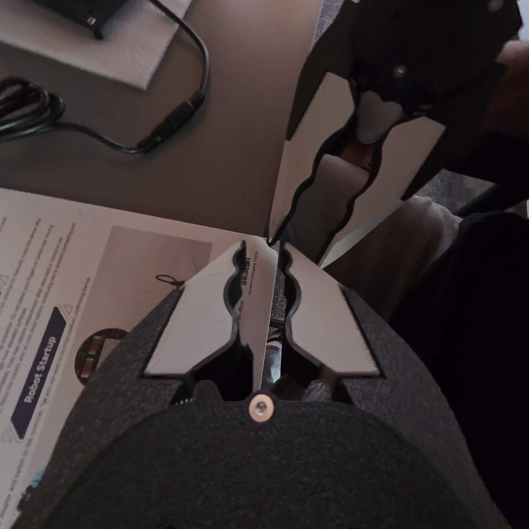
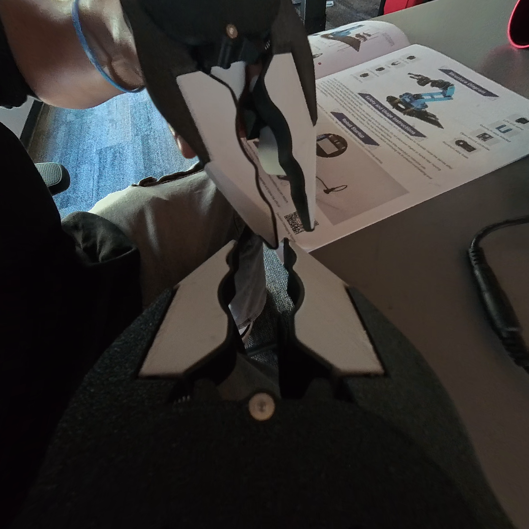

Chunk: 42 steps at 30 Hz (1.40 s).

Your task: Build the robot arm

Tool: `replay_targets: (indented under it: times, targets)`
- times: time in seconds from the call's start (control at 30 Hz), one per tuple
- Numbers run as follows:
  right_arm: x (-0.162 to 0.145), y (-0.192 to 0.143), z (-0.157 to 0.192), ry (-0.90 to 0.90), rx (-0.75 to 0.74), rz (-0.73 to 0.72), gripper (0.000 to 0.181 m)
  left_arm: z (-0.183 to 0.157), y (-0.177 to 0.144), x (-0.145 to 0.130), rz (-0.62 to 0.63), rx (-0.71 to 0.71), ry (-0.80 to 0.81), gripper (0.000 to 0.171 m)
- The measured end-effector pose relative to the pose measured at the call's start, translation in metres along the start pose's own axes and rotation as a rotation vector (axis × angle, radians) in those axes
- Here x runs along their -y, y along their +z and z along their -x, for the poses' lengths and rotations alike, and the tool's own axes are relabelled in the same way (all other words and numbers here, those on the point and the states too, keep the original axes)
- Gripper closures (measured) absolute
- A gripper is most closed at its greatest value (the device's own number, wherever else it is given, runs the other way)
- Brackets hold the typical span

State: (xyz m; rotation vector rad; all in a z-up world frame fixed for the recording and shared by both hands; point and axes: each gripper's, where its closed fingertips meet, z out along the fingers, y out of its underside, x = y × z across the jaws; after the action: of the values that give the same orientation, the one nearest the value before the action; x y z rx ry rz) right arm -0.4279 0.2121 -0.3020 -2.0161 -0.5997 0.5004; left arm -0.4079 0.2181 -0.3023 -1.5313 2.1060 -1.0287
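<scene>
Where the open booklet (image 1: 86, 257) (image 2: 400, 148) reaches the person's edge of the counter (image 1: 229, 143) (image 2: 400, 315), one page's corner rises off the spread and runs edge-on between the fingers of the left tongs (image 1: 263, 246) (image 2: 292, 237). Those fingers stand close together around the sheet. It lies against one of them, but a sliver of gap shows at the other, so I cannot tell whether the paper is truly nipped or only enclosed. The right tongs (image 2: 260, 243) (image 1: 296, 252) meet them almost tip to tip over the same corner, narrowly spread and holding nothing; trouser leg and carpet show through their gap.

As a judgement, so thin a sheet caught by its very corner would want a light, square pinch on one leaf alone, with any pull following the page's curl and not crossing it. A twist here would probably crease or tear it.

Beyond the booklet, toward the middle of the counter, a black cable (image 1: 200, 71) (image 2: 492, 286) loops past a plug joint. A white pad (image 1: 137, 57) carrying a dark box (image 1: 71, 17) sits near the far edge. Off the counter are the person's knee (image 2: 171, 217), the blue-grey carpet (image 2: 114, 137), and a wrist with a blue band (image 2: 86, 48) behind the left tongs.
</scene>
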Motion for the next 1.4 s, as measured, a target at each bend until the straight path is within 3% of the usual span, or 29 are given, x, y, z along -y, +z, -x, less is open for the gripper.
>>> replay_targets:
  times: [0.23, 0.43, 0.57, 0.73, 0.87, 0.97, 1.13, 1.23, 1.3, 1.4]
  targets:
    - [-0.001, 0.002, 0.000, 0.001, -0.001, -0.002, 0.151, -0.007, 0.003, -0.007, 0.025, 0.004, -0.063, 0.171]
    - [0.004, -0.012, -0.008, -0.002, -0.057, -0.051, 0.147, -0.007, -0.001, -0.003, -0.010, 0.006, -0.076, 0.171]
    - [0.002, -0.003, -0.009, -0.070, -0.097, -0.009, 0.148, 0.006, -0.038, 0.020, -0.147, 0.036, -0.151, 0.171]
    - [0.008, 0.020, -0.015, -0.195, -0.119, 0.101, 0.147, 0.044, -0.118, 0.025, -0.336, 0.094, -0.329, 0.171]
    - [0.005, 0.027, -0.018, -0.087, -0.050, 0.148, 0.138, 0.081, -0.191, -0.010, -0.438, 0.244, -0.462, 0.171]
    - [0.001, 0.025, -0.017, -0.081, -0.040, 0.184, 0.135, 0.093, -0.227, -0.045, -0.500, 0.298, -0.555, 0.171]
    - [0.002, 0.027, -0.019, -0.047, -0.065, 0.187, 0.135, 0.087, -0.248, -0.074, -0.595, 0.255, -0.618, 0.171]
    - [0.002, 0.026, -0.019, -0.018, -0.087, 0.195, 0.136, 0.088, -0.279, -0.103, -0.619, 0.382, -0.626, 0.171]
    - [0.001, 0.026, -0.019, -0.032, -0.113, 0.195, 0.136, 0.091, -0.305, -0.137, -0.635, 0.501, -0.678, 0.171]
    - [0.001, 0.026, -0.019, -0.026, -0.116, 0.192, 0.136, 0.084, -0.317, -0.182, -0.629, 0.578, -0.758, 0.171]
